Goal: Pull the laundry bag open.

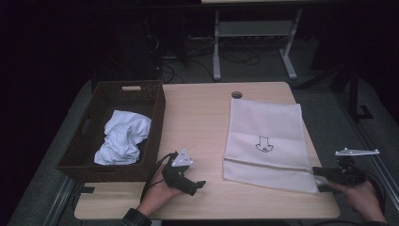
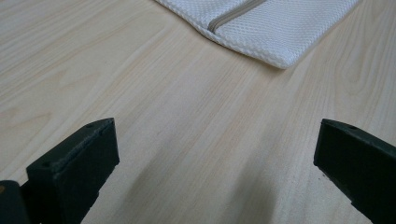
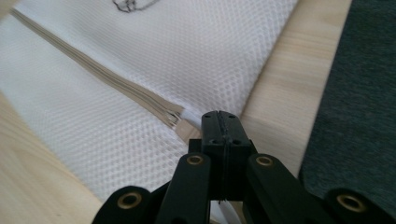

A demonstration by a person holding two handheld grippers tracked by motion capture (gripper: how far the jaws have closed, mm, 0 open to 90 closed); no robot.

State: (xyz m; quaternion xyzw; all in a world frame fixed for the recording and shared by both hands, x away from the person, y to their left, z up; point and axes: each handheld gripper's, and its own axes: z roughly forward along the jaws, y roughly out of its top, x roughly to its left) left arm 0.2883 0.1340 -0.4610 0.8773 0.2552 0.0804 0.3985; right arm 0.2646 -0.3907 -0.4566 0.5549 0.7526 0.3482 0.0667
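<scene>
A white mesh laundry bag [image 1: 266,141] lies flat on the right half of the table [image 1: 197,122], well apart from the basket. It is rectangular, with a small arrow print at its middle and a beige zipper [image 3: 98,77] running across near its front edge, closed along its visible length.

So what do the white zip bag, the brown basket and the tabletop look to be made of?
The zip bag: white synthetic mesh, probably polyester, by its honeycomb weave, with a beige zip. The basket: dark brown woven wicker or rattan-like strands, matte; which one is unclear. The tabletop: pale wood or wood-look laminate, with smooth printed-looking grain.
</scene>
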